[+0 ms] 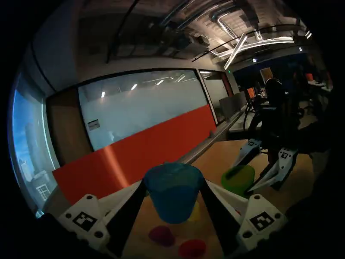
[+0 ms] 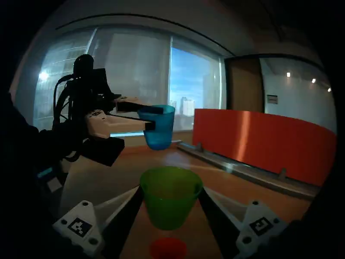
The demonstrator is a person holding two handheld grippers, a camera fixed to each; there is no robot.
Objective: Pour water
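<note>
The blue cup (image 1: 173, 203) sits upright between the two fingers of the left gripper (image 1: 173, 190), which press on its sides just under the rim, so this gripper is clamped on the cup. The cup's lower half looks darker than the band near the rim, but I cannot tell whether that is water. In the right gripper view the same blue cup (image 2: 158, 127) hangs in the air, pinched by the left gripper (image 2: 153, 117), above the table and higher than the green cup (image 2: 171, 196). The green cup is upright, its mouth open to the camera, with the right gripper (image 2: 170, 190) closed against both of its sides. In the left gripper view the green cup (image 1: 238, 179) shows to the right of the blue one and a little farther off, held by the right gripper (image 1: 245, 175); the two cups are near each other and apart. Below them lies a wooden table (image 1: 215, 157), with two small red round things (image 1: 161, 235) low in the left gripper view and a bit of yellow (image 1: 196, 211) behind the blue cup. Beyond the table runs an orange wall panel (image 2: 267, 142), with frosted glass (image 1: 142, 105) above it and a bright window (image 2: 189, 90) beside it.
</note>
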